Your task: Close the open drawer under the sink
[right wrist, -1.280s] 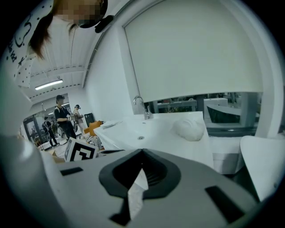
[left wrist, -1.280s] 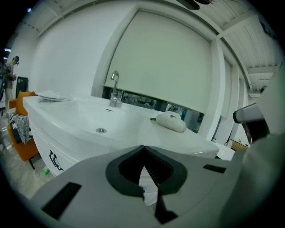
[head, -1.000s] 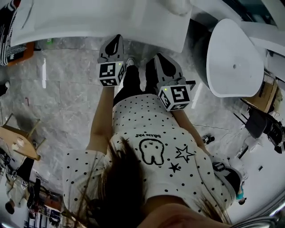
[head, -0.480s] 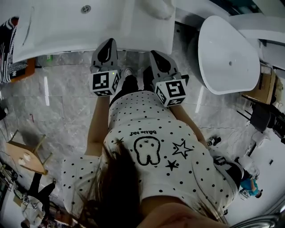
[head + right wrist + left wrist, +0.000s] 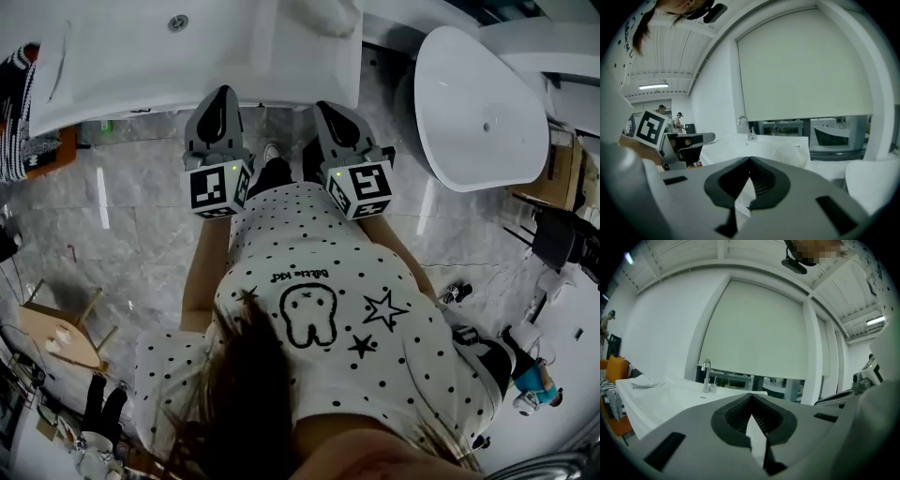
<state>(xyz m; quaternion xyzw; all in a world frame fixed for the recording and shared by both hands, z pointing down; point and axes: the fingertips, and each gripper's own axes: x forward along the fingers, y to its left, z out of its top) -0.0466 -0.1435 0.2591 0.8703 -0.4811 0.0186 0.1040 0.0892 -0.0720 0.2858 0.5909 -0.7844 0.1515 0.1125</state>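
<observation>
White sink top (image 5: 122, 66) fills the upper left of head view, and your two grippers sit side by side at its front edge, tips just over it. Left gripper (image 5: 223, 94) & right gripper (image 5: 328, 108) both have jaws pressed together w/ nothing btwn them, the tap (image 5: 707, 377) showing beyond the tips. Drawer under the sink can't be seen; the top hides it.
</observation>
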